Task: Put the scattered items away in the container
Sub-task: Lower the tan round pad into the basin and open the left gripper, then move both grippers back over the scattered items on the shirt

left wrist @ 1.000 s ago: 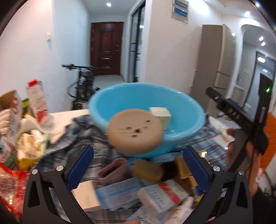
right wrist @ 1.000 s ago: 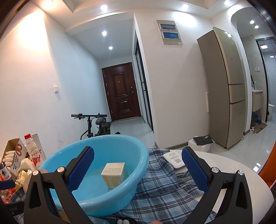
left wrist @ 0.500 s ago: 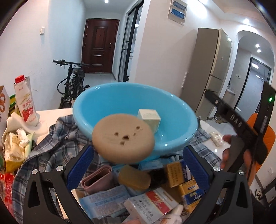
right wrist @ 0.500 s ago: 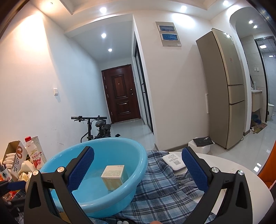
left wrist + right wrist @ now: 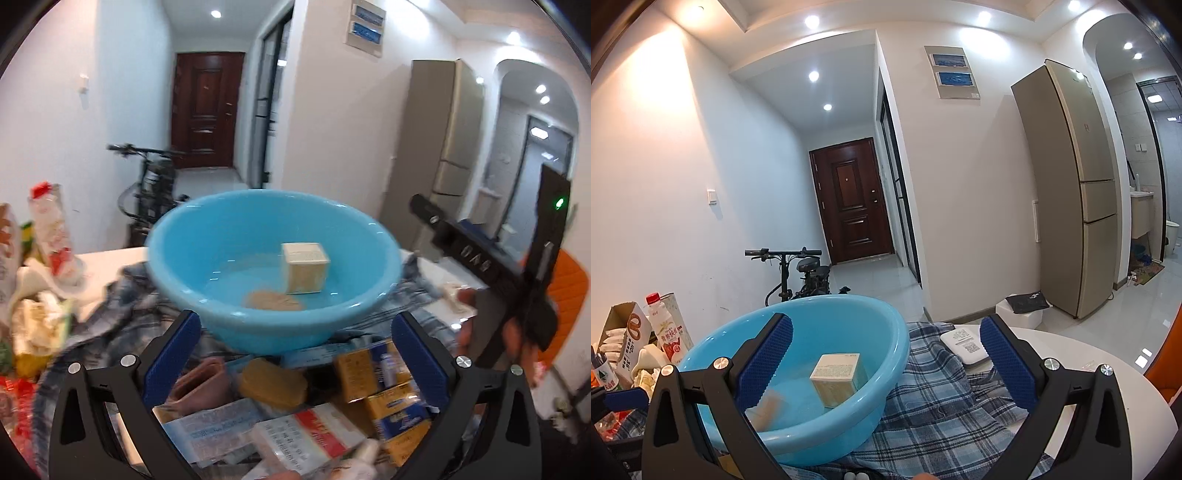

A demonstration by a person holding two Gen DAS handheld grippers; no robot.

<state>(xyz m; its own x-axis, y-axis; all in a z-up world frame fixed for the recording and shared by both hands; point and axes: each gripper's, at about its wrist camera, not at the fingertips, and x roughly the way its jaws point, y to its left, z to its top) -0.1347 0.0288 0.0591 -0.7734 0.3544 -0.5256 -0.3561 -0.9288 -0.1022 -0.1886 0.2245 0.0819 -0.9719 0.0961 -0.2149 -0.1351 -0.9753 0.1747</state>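
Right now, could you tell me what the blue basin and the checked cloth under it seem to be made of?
The blue basin looks like moulded plastic, smooth and glossy: its rolled rim catches highlights and the colour is uniform. The checked cloth looks like woven fabric, probably cotton, matte: it lies in soft folds and wrinkles with a plaid weave.

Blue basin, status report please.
Both grippers open, empty. Blue basin holds cream box and tan disc. Packets remain outside, nothing blocking.
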